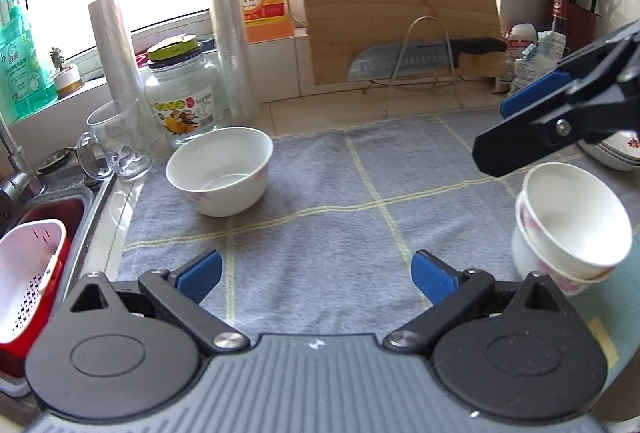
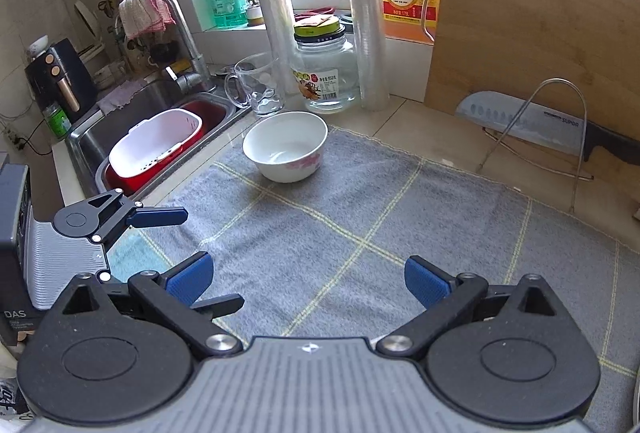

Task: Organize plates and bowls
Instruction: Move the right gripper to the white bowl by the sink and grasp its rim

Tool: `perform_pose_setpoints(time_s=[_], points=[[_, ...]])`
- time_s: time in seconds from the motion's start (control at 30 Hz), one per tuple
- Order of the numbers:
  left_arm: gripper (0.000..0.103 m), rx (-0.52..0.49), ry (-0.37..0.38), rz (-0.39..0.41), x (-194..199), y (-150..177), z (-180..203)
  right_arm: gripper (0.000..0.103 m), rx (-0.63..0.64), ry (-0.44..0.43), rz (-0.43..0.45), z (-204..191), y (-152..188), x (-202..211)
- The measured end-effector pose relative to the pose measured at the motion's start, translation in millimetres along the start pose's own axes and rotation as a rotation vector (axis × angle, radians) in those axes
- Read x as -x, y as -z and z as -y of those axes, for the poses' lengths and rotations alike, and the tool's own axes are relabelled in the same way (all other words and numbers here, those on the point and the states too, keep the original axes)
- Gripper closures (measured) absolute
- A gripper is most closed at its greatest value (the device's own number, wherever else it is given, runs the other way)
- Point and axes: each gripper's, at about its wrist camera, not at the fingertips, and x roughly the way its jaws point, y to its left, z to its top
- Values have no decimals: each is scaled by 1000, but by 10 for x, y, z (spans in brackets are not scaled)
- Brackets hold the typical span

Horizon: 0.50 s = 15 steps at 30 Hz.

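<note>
A white bowl with pink flowers (image 1: 220, 171) (image 2: 286, 147) stands upright at the far left of the grey checked cloth (image 1: 320, 193) (image 2: 360, 201). Two smaller bowls (image 1: 568, 225) sit nested and tilted at the cloth's right edge. Patterned plates (image 1: 616, 153) lie stacked behind them, mostly hidden. My left gripper (image 1: 318, 273) is open over the cloth's near part, with nothing between its pads. My right gripper (image 2: 308, 277) is also wide open and empty. In the left wrist view its fingers (image 1: 520, 145) hang just above the nested bowls. The left gripper's fingers (image 2: 160, 215) show at the left of the right wrist view.
The sink (image 2: 96, 137) at the left holds a white and red basket (image 2: 156, 145) (image 1: 28, 273). A glass mug (image 1: 112, 141), a jar (image 1: 184, 105) and cup sleeves (image 1: 228, 25) stand behind the bowl. A cutting board (image 1: 400, 5) and a knife on a wire rack (image 1: 420, 61) line the back.
</note>
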Motion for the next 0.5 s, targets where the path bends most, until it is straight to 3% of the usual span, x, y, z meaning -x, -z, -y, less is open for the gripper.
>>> perform_pose_setpoints(time_s=[0.2, 0.5], points=[[2, -8, 21, 6, -377, -83, -423, 0, -41, 31, -28, -116, -330, -422], [2, -31, 85, 27, -753, -180, -662, 0, -47, 62, -37, -262, -708, -905]])
